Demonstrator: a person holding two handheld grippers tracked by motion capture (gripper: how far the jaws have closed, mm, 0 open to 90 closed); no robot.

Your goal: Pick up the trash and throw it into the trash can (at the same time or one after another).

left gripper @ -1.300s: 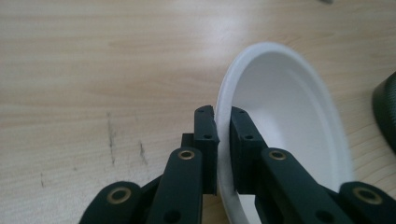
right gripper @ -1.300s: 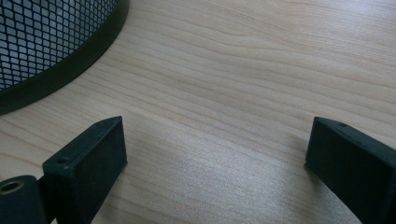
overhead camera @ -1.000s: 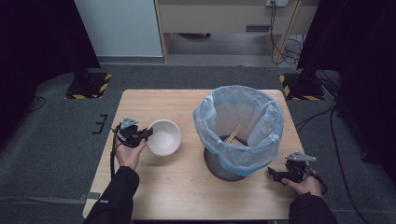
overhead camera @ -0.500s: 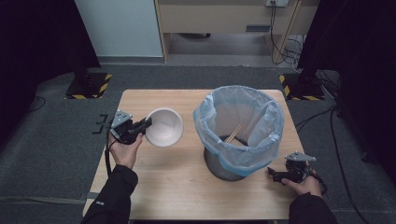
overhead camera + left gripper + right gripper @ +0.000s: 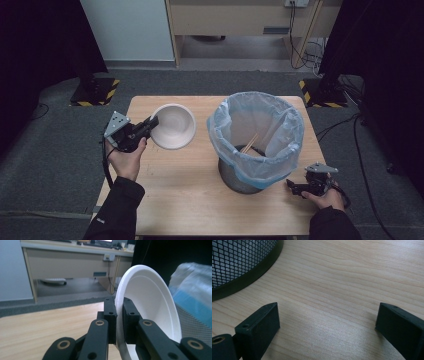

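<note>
A white foam bowl (image 5: 173,126) is held off the wooden table (image 5: 175,190) at its left, tilted so its hollow faces the bin. My left gripper (image 5: 151,123) is shut on the bowl's rim; the left gripper view has both jaws pinching the white rim (image 5: 147,305) edge-on, my left gripper (image 5: 119,315) pointing level. A mesh waste bin (image 5: 255,137) lined with a pale blue bag stands right of centre, with wooden chopsticks (image 5: 250,142) inside. My right gripper (image 5: 295,189) rests open on the table by the bin's base, nothing between its jaws (image 5: 327,325).
The bin's black mesh base (image 5: 239,267) lies close to my right gripper's left jaw. A beige cabinet and cables stand beyond the table's far edge. Dark curtains flank both sides, with grey carpet around the table.
My left gripper has lifted the bowl off the table and tipped it from flat to standing on edge, moving slightly toward the far side. The right gripper has stayed put.
</note>
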